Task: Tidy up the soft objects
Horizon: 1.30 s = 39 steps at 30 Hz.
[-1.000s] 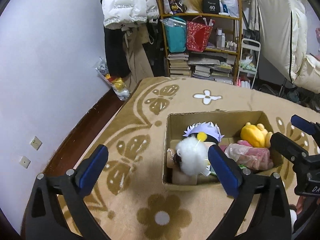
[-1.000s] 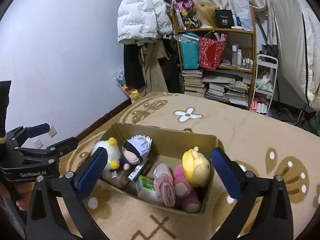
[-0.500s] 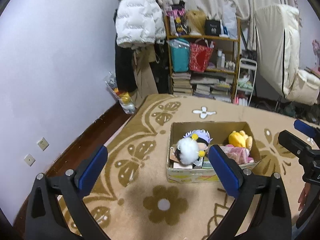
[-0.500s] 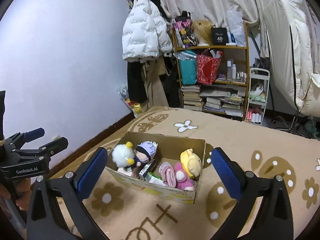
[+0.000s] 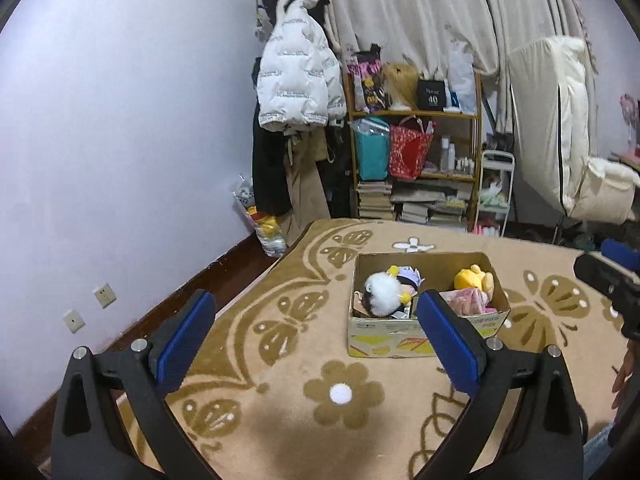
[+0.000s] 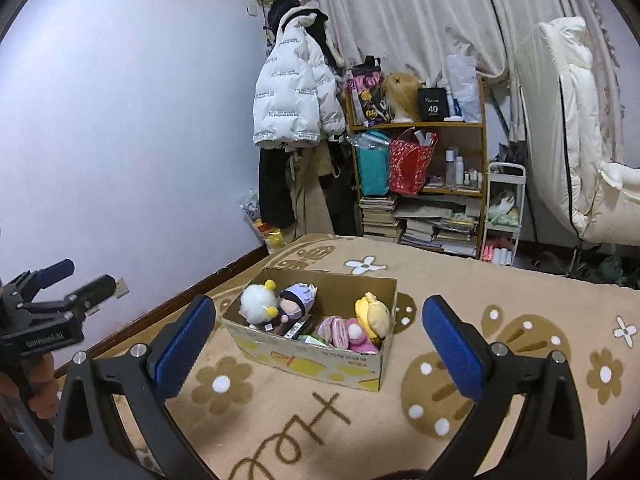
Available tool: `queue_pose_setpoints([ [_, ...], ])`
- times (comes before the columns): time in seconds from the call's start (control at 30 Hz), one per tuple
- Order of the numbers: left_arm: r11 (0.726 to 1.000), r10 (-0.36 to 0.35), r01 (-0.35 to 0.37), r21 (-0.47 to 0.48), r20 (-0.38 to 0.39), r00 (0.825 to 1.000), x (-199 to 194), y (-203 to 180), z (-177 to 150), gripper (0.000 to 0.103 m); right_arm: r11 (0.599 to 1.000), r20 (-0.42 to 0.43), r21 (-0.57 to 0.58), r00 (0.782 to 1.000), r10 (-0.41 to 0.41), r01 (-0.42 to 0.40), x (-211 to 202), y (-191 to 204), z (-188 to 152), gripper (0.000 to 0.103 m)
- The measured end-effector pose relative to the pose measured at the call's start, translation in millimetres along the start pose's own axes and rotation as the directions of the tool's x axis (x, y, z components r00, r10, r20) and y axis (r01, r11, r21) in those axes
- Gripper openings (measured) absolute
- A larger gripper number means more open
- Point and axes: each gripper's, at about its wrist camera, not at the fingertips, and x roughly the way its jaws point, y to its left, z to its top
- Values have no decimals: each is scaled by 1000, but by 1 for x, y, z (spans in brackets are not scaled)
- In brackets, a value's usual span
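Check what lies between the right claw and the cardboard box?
Only bare patterned rug: the right wrist view shows nothing between the open right claw and the cardboard box.

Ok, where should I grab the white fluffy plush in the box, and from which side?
Take the white fluffy plush by its round body, coming from above, since the cardboard box walls block the sides. It sits at the box's left end, against the purple-haired doll, so close across the free width, probably front to back.

Cardboard box (image 5: 386, 334) of plush toys (image 5: 382, 289), tongs (image 5: 314, 336) spread
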Motion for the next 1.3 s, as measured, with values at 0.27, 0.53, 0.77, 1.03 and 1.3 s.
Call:
queue_pose_setpoints([
  [0.27,1000,3,-3,-1,37,999,-11,4,-21,100,999,92,31,995,-39,36,-11,-6,-22,103],
  [0.53,998,27,-29,51,46,999,-11,-7,-35,100,998,38,14,998,-56,55,8,-17,-52,103],
  [0.77,999,17,-17,40,0,1000,7,-8,-41,100,999,-24,9,998,-52,52,25,-23,-68,103],
  [1.03,999,12,-10,48,-39,999,20,-11,-46,100,999,-52,-3,997,-54,54,31,-21,-75,103],
  [1.3,999,18,-16,28,-48,999,22,-7,-46,100,999,-72,1,996,-53,54,35,-21,-77,103],
])
